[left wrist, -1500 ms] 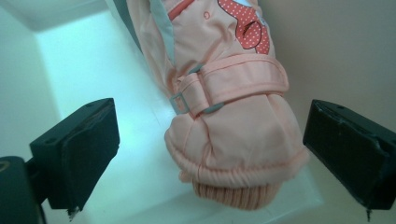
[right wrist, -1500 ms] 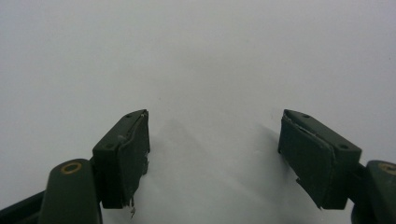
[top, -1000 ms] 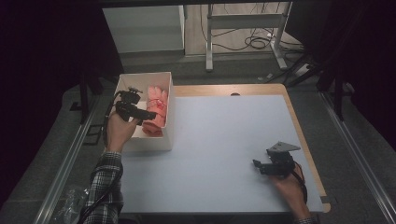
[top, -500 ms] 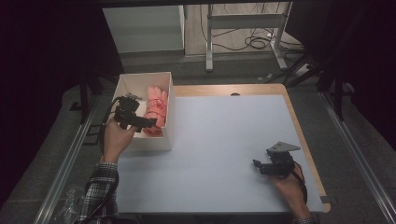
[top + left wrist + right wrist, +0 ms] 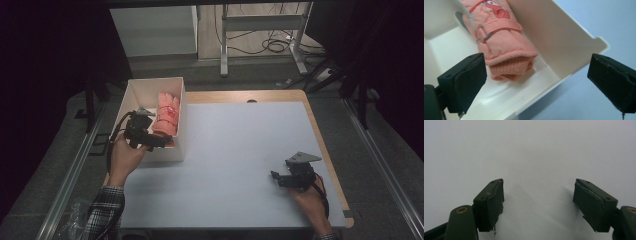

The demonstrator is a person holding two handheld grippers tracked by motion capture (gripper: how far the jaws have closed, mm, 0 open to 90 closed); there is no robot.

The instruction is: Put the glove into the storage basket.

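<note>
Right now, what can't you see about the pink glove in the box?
- Glove, left gripper view: its finger end is cut off by the top edge.
- Glove, high view: too small to read the red design; the left gripper covers its cuff.
- Box, high view: the near part of its floor is hidden by the left gripper and hand, so anything else lying there can't be told.

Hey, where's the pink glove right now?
In the high view the pink glove lies in the white box at the table's left edge, against its right wall. The open left gripper hovers at its cuff end.
</note>
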